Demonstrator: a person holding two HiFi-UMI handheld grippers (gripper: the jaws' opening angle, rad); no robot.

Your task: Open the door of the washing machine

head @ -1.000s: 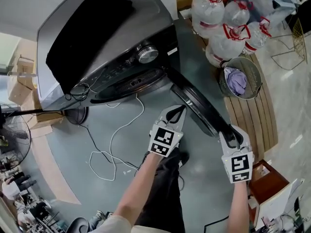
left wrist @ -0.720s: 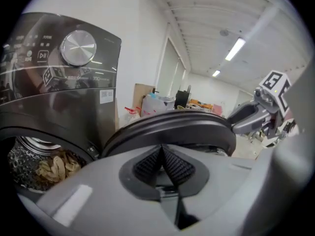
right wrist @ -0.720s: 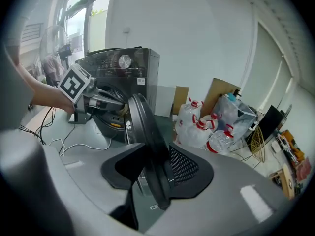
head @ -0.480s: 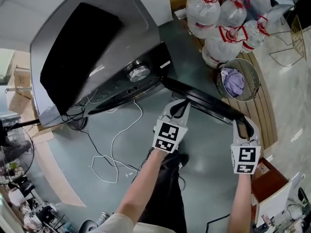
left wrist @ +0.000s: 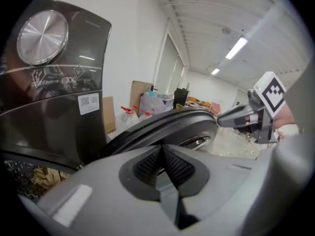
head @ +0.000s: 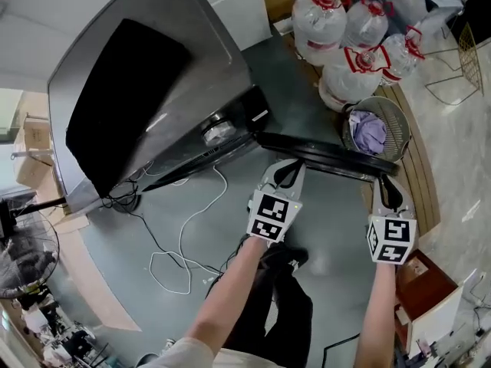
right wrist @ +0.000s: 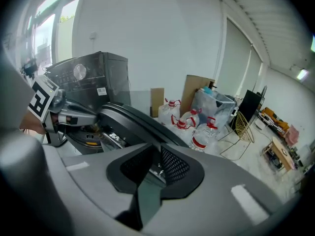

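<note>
The grey washing machine [head: 192, 60] stands at the upper left, its black round door [head: 322, 156] swung wide open towards me. My left gripper [head: 288, 171] is shut and empty, its tips against the door's near face around the middle; the left gripper view shows the door's rim [left wrist: 167, 124] just beyond the closed pads. My right gripper [head: 391, 186] sits at the door's free end. Its jaws have just been closing and now stand a narrow slit apart, with nothing gripped; the door [right wrist: 133, 122] runs off to the left ahead of them.
Several big water bottles [head: 345, 37] stand behind the door. A wire basket [head: 374, 133] with purple cloth sits on a wooden platform [head: 418, 182] at the right. A white cable [head: 184, 236] trails over the floor, and my legs are below the grippers.
The door has swung further open, to the right. Both grippers moved right with it. The right jaws narrowed and came off the door's edge they were around.
</note>
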